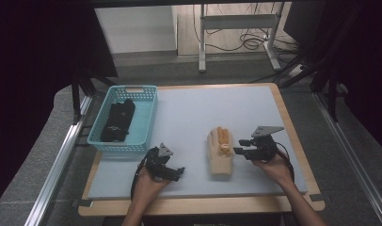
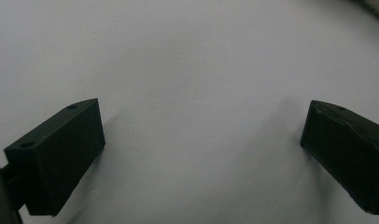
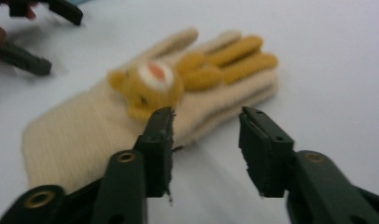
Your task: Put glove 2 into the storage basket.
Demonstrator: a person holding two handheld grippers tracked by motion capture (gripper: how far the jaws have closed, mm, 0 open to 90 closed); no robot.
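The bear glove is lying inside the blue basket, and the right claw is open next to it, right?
Not quite. The bear glove lies on the grey mat, not inside the blue basket; the high view shows it. The basket holds something black. The right claw is indeed open beside the glove.

A turquoise basket (image 1: 144, 115) sits at the far left corner of the pale mat (image 1: 198, 108), holding dark gloves (image 1: 118, 121) (black, piled lengthwise). The mat covers a wooden table (image 1: 292, 136).
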